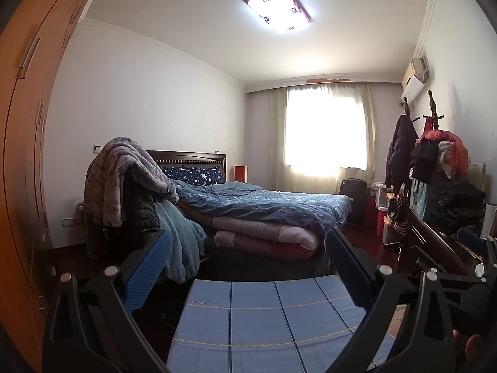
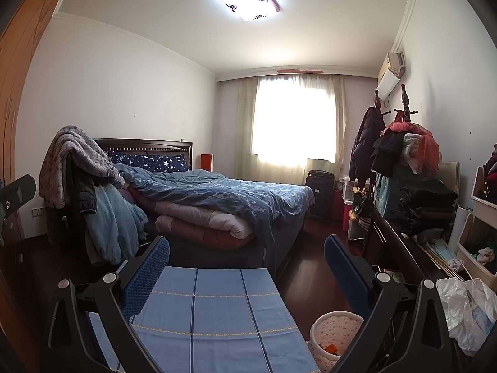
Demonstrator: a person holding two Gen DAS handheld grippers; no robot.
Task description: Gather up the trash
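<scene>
A wooden wardrobe (image 1: 28, 99) fills the far left. Next to it a chair draped with a grey blanket (image 1: 124, 180) stands beside the bed (image 2: 217, 192), which is piled with a blue quilt and folded pink bedding. In front, a bench covered with a blue checked cloth (image 2: 217, 317) lies beneath both sets of tongs.

The left tongs (image 1: 248, 248) are spread wide and hold nothing; they hover above the cloth. The right tongs (image 2: 247, 251) are likewise wide open and empty, above the right part of the cloth.

Just right of the bench, low on the floor, sits a small round bin (image 2: 335, 332) with a spotted pink liner; something orange lies in it, too small to identify. Further right, a crumpled white plastic bag (image 2: 466, 310) rests at the near end of a dark sideboard (image 2: 397, 242). Behind the bag stand open white boxes (image 2: 478, 242) holding small cloth items and sticks. Folded dark clothes and a heap of red and white garments are stacked on the sideboard beyond.
</scene>
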